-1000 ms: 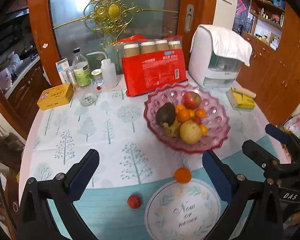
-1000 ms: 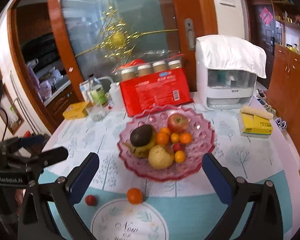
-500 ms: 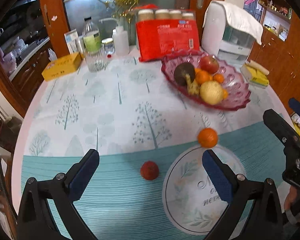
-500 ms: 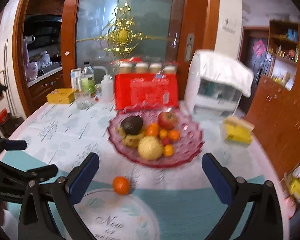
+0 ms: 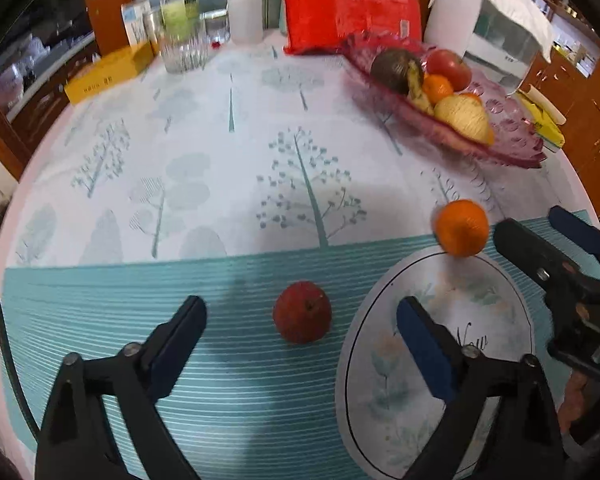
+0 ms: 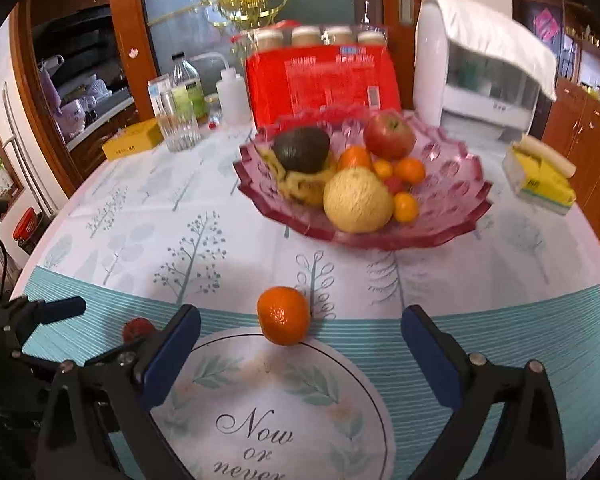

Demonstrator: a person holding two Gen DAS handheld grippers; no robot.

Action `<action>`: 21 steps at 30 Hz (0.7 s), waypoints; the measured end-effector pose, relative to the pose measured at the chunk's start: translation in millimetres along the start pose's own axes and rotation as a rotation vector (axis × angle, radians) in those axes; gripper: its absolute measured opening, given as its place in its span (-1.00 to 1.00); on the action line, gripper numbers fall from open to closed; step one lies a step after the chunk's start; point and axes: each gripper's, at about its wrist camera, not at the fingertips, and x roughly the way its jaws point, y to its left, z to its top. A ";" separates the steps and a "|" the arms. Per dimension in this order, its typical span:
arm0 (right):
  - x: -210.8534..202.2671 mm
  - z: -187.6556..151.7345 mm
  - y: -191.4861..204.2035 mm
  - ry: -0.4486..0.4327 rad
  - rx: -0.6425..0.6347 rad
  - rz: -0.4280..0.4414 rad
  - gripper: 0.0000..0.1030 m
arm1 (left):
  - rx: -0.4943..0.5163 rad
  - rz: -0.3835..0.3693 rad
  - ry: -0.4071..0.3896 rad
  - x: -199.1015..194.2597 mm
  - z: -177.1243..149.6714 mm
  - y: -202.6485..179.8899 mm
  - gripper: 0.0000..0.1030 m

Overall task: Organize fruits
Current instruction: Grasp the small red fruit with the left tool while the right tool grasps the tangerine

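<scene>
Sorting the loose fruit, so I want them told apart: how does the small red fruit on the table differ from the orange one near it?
The red fruit is dull dark red with a stem dimple; the orange fruit is bright and pebbly. The red fruit lies on the teal stripes, the orange fruit at the round emblem's edge, nearer the pink bowl. The left gripper frames the red fruit, the right gripper the orange fruit. Both are loose, ungripped, with jaws closing.

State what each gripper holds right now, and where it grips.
Nothing. The left gripper is closing around the small red fruit, the right gripper around the orange; no pads touch yet.
</scene>
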 end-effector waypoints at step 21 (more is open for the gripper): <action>58.8 -5.6 5.0 0.135 -0.016 0.104 -0.23 | -0.106 0.020 0.019 20.7 -6.4 10.3 -0.38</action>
